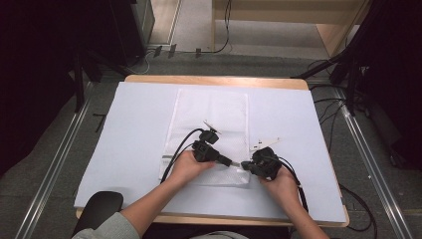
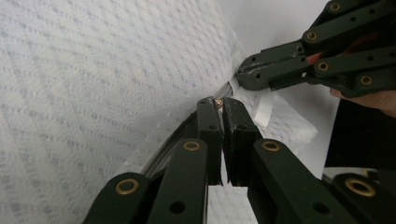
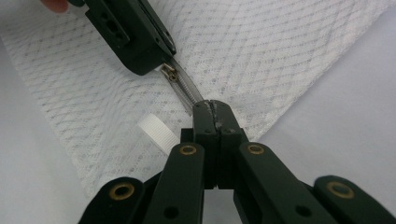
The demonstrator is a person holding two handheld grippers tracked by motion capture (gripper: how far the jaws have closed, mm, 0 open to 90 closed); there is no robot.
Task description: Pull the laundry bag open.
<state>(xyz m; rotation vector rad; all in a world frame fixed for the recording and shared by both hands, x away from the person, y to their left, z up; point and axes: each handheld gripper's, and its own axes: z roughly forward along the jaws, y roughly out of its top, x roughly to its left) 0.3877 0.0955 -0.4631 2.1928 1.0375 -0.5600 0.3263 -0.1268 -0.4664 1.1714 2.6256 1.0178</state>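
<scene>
high view, one white table with one white mesh laundry bag lying flat at its middle, its zipper edge toward the person. two hand-held grippers meet at that near edge.

left gripper — jaws pressed together on the small metal zipper pull, seen between the tips in the left gripper view; judged to be held so in order to draw the slider along the zipper.

right gripper — jaws closed tight on the bag's edge at the zipper's end, judged as an anchor, keeping the mesh taut while the other hand pulls.

count: bag, one; zipper, one; pull, one; white ribbed tag beside the right jaws, one; grippers, two; hands, two, each wrapped round a gripper body.
</scene>
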